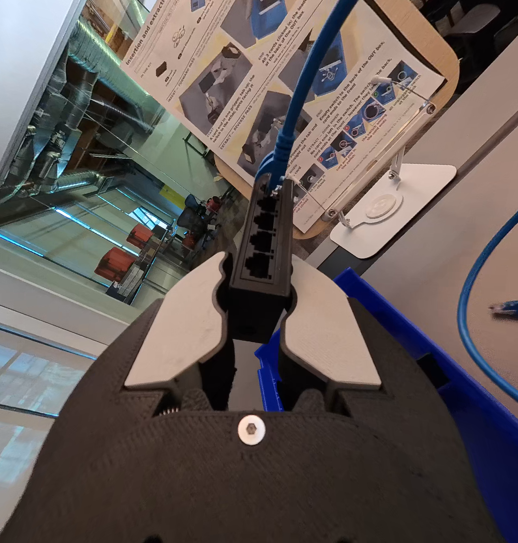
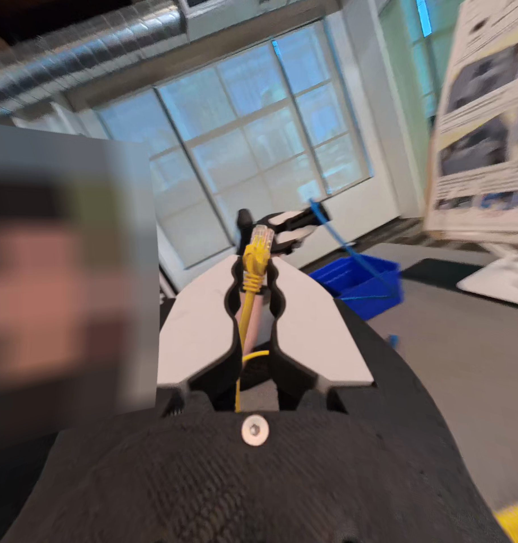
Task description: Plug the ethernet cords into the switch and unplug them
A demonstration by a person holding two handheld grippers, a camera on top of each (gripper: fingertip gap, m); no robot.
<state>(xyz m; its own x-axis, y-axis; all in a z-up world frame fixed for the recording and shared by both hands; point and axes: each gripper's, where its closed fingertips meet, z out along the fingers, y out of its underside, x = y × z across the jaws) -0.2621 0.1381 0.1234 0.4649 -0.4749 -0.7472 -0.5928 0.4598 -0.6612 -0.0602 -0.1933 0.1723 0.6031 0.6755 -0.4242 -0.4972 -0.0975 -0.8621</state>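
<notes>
The left gripper [image 1: 259, 282] is clamped on the black switch [image 1: 262, 258], held above the blue bin [image 1: 463, 411]; a blue cord [image 1: 307, 82] sits plugged in its far port. The right gripper [image 2: 253, 264] pinches the yellow cord [image 2: 254, 258] just behind its clear plug, which points toward the switch.

You have one thing bearing writing: a printed instruction sheet [image 1: 281, 97] with photo panels in a clear stand [image 1: 393, 182] on the tabletop [image 1: 457, 235]. In the right wrist view it is too blurred to read.
</notes>
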